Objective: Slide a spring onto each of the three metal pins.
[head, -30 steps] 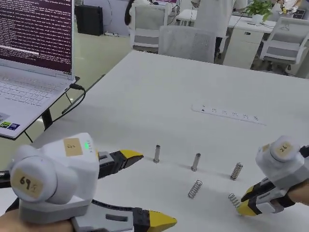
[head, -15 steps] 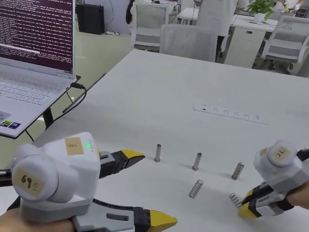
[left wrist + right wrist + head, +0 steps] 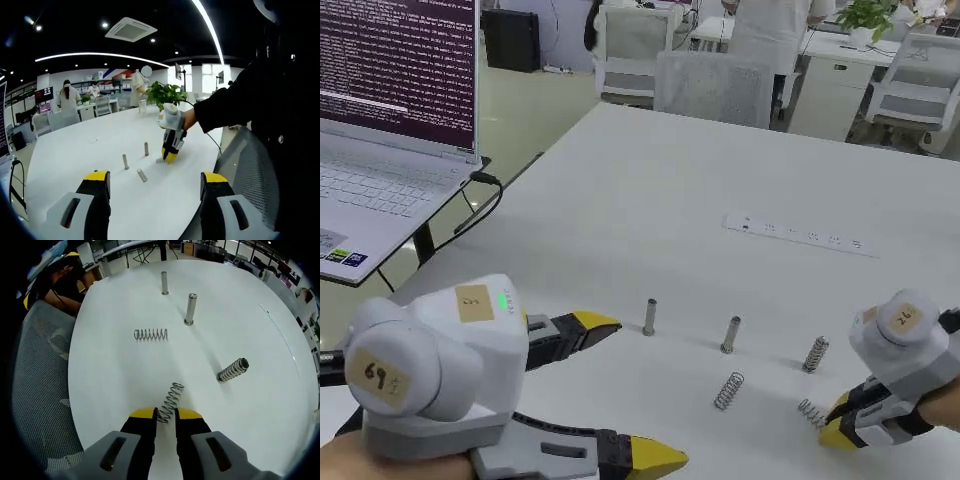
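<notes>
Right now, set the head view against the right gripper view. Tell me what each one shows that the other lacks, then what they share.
The head view gives the laptop with its lit screen and the left gripper, jaws wide open, in the foreground. The right gripper view gives the close look: the right gripper has its jaws flanking the near end of a lying spring; whether they squeeze it cannot be told. Both share two bare pins, the third pin already wearing a spring, and one loose spring on the white table.
</notes>
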Tool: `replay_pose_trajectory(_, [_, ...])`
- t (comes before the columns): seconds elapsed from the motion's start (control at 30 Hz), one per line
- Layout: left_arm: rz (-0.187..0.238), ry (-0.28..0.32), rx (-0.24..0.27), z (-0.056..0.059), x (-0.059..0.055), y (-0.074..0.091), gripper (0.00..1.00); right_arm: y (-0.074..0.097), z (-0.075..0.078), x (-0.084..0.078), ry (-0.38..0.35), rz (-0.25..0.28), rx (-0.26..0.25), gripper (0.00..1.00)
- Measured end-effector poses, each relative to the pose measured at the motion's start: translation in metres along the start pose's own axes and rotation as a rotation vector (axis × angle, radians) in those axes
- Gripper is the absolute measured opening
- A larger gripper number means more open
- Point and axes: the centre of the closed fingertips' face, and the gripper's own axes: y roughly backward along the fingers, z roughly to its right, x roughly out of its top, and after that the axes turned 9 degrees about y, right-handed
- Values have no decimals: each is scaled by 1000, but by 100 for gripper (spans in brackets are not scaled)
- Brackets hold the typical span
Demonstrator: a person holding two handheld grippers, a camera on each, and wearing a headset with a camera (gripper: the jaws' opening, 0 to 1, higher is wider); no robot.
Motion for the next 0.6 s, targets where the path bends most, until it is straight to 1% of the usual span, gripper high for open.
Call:
replay_pose_trajectory(0.13, [-3, 2, 0, 0, -1, 0, 70, 0, 0, -1, 16, -4, 0, 10])
replay_pose_trajectory(0.33, [-7, 3, 0, 0, -2, 0, 69, 0, 0, 0, 27, 3, 0, 9])
replay_pose_trajectory(0.6, [-17, 2, -4, -1, -4, -1, 69, 2, -4, 3, 40, 18, 16, 8])
